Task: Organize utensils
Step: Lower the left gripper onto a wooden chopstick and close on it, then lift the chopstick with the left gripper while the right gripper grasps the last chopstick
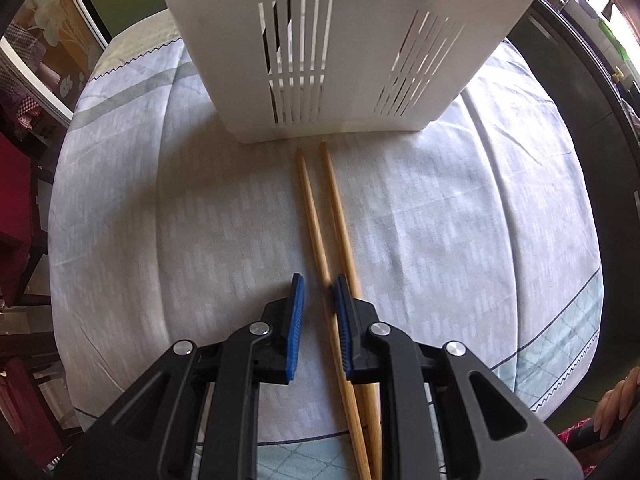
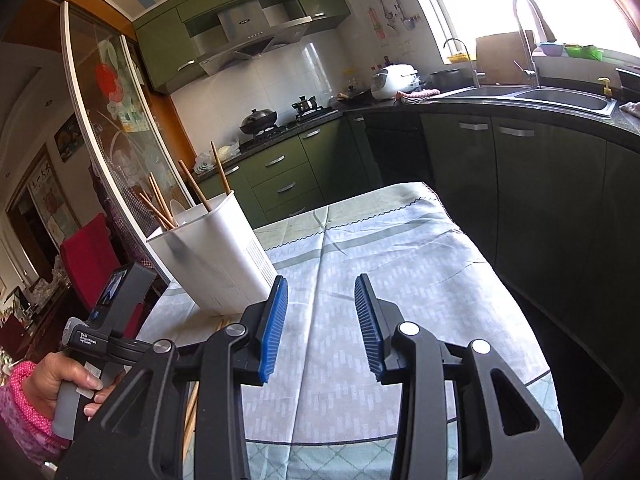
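Hovering low over the tablecloth [image 1: 160, 220], the left gripper [image 1: 319, 286] has its jaws narrowly parted, one chopstick [image 1: 316, 232] running between them ungripped, the other chopstick [image 1: 340, 220] under the right pad. Both point up-frame at the white utensil holder [image 1: 340, 60]. The right gripper [image 2: 321, 286] gapes empty, lower centre.

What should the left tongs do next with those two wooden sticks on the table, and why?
Probably shift slightly right, then squeeze. The left tongs are open, with only one of the two wooden chopsticks between the blue pads; the other lies under the right pad. Both likely belong in the white slotted plastic holder.
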